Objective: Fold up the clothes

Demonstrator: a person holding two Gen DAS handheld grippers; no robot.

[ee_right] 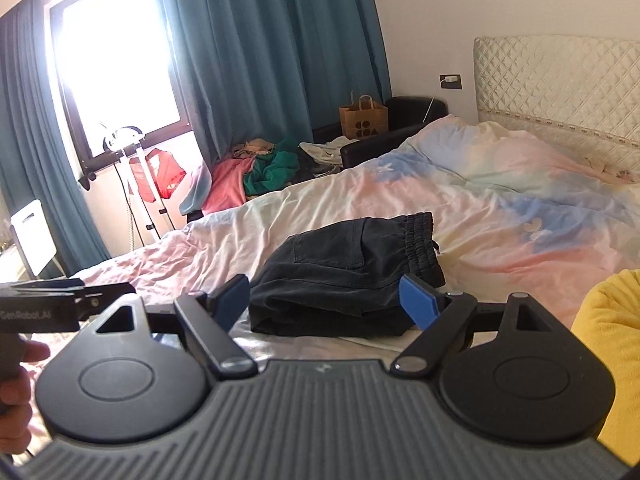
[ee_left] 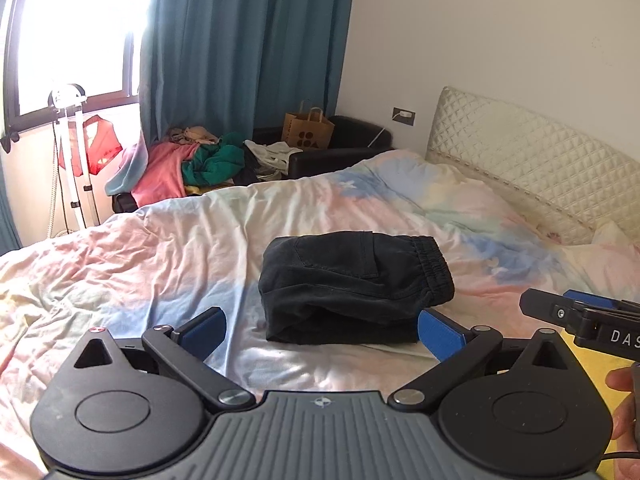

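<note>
Left gripper (ee_left: 320,330): nearest my left camera, I see its blue pads spread wide, nothing between them; it hovers just short of the garment's near edge.
Right gripper (ee_right: 326,300): in my right camera its jaws stand equally wide apart and hold nothing; the blue fingertips (ee_right: 418,300) flank the garment's near corners, and I cannot tell whether they touch the cloth.
Black shorts (ee_left: 352,284): folded into a compact, thick bundle, layered edges facing me, a back pocket on top and the gathered elastic waistband turned to the right.
Location: the shorts lie on the bed (ee_left: 160,248), near the middle of the rumpled pastel sheet, just beyond both grippers.
Yellow cloth (ee_right: 612,344): I see it at the right edge, beside the right gripper.
Headboard (ee_left: 520,152): cream, quilted, at the far right of the bed.
Clothes pile (ee_left: 192,164): pink, green and white garments heaped past the bed's far side.
Paper bag (ee_left: 306,130): brown, upright on a dark seat behind the pile.
Curtains (ee_left: 244,44): teal, hanging beside a bright window.
</note>
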